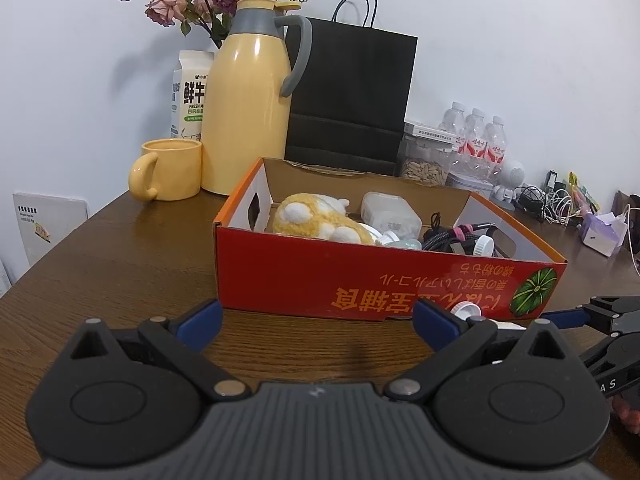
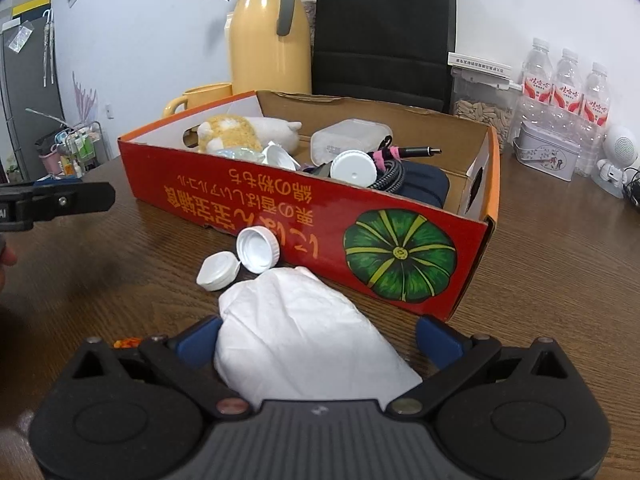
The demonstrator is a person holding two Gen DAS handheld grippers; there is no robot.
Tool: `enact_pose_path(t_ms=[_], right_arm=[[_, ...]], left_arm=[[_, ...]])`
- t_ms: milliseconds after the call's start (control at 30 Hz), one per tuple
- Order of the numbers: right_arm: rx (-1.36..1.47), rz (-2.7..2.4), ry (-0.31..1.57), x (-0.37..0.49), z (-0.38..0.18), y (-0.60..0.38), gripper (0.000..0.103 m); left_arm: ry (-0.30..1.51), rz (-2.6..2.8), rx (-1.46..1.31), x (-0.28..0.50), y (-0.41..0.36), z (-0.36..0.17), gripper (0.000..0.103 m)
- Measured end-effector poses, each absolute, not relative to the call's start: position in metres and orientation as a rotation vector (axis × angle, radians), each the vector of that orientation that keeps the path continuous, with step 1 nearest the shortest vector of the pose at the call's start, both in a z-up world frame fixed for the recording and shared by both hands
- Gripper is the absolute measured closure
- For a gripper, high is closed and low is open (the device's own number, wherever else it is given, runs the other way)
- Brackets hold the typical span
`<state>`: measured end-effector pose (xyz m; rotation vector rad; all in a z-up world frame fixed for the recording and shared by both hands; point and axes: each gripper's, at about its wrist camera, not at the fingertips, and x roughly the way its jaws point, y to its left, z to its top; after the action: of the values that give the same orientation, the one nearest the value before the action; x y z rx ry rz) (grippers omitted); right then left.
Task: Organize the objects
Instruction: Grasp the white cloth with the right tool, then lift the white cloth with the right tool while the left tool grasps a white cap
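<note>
Right tool (image 2: 318, 340) stands spread around a white crumpled bag (image 2: 304, 332), unclenched; closing, then lifting it into the red box (image 2: 304, 216) ahead seems next, left tool (image 1: 318, 322) spread, empty.

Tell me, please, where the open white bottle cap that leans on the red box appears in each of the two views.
Left wrist view: the open white cap peeks out low and right of centre, behind the left gripper's right finger.
Right wrist view: it lies left of centre, touching the flat white lid.
Shared landmark: the green pumpkin picture on the red box.
</note>
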<state>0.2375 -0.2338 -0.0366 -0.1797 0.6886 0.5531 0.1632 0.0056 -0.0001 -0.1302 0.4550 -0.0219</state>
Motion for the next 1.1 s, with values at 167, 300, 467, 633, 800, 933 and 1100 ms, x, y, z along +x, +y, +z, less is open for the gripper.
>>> enact_pose_path(t_ms=[167, 300, 467, 633, 800, 933, 1100], right_arm=[[-0.175, 0.564, 0.676, 0.232, -0.035, -0.232, 0.011], [-0.156, 0.584, 0.659, 0.223, -0.033, -0.228, 0.022], [-0.164, 0.555, 0.636, 0.216, -0.03, -0.223, 0.026], [-0.159, 0.508, 0.582, 0.205, -0.026, -0.225, 0.026], [-0.131, 0.445, 0.533, 0.197, -0.02, -0.232, 0.026], [-0.113, 0.396, 0.491, 0.189, -0.016, -0.237, 0.026], [-0.106, 0.375, 0.465, 0.185, -0.013, -0.239, 0.025]], left_arm=[[0.459, -0.021, -0.128, 0.164, 0.005, -0.001, 0.0], [0.459, -0.02, -0.127, 0.164, 0.005, -0.001, 0.0], [0.46, -0.015, -0.124, 0.164, 0.004, -0.001, 0.0], [0.462, -0.015, -0.119, 0.165, 0.003, -0.002, 0.0], [0.479, -0.016, -0.103, 0.168, -0.001, -0.005, 0.0], [0.516, -0.045, -0.072, 0.175, -0.01, -0.009, 0.0], [0.548, -0.102, -0.047, 0.186, -0.031, -0.011, 0.0]])
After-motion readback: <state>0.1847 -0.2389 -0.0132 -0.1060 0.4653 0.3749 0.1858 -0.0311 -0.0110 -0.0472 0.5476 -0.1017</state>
